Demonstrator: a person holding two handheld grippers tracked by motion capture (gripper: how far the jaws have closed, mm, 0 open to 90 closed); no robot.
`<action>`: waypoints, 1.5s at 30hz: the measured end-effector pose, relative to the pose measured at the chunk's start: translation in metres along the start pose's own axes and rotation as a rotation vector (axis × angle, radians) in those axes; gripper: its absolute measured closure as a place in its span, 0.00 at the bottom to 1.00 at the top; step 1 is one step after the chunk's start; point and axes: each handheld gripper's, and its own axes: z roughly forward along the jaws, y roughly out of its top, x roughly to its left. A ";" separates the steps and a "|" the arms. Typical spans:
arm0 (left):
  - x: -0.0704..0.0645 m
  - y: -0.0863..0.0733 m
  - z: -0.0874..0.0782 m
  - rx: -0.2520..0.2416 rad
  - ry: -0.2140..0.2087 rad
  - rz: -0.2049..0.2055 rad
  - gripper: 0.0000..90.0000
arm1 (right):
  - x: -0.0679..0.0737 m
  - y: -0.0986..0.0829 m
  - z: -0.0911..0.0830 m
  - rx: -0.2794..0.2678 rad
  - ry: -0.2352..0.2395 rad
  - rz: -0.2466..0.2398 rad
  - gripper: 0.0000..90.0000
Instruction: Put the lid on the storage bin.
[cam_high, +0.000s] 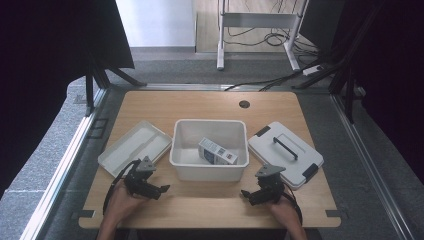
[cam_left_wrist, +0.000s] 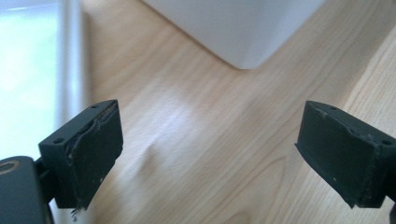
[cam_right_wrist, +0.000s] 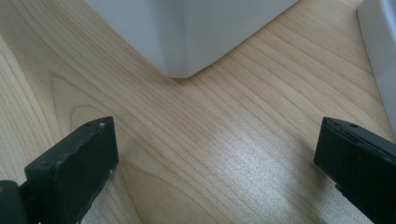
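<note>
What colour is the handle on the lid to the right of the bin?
Black, on a white lid; the handle shows best in the high view.

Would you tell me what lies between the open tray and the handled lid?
In the high view, the white bin with a small carton inside sits between the tray and lid.

Grey carpet floor (cam_high: 165, 70) surrounds the wooden table (cam_high: 210, 102); black curtains, perhaps, flank a white-legged stand (cam_high: 260, 22).

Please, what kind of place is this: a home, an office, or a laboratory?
Probably a laboratory or recording studio rather than a home. A wooden table stands between black curtains, on a grey carpet. Loose cables run under a white frame behind it.
</note>
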 end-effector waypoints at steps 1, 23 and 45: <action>0.004 0.001 -0.003 0.000 0.001 -0.006 0.08 | 0.000 0.000 0.000 0.000 0.000 0.001 0.00; 0.104 0.034 -0.028 0.204 0.134 -0.043 0.35 | 0.000 0.000 0.000 -0.002 0.000 0.000 0.00; 0.137 0.042 0.019 0.466 0.097 -0.071 0.97 | 0.000 0.000 0.000 -0.001 0.000 -0.001 0.00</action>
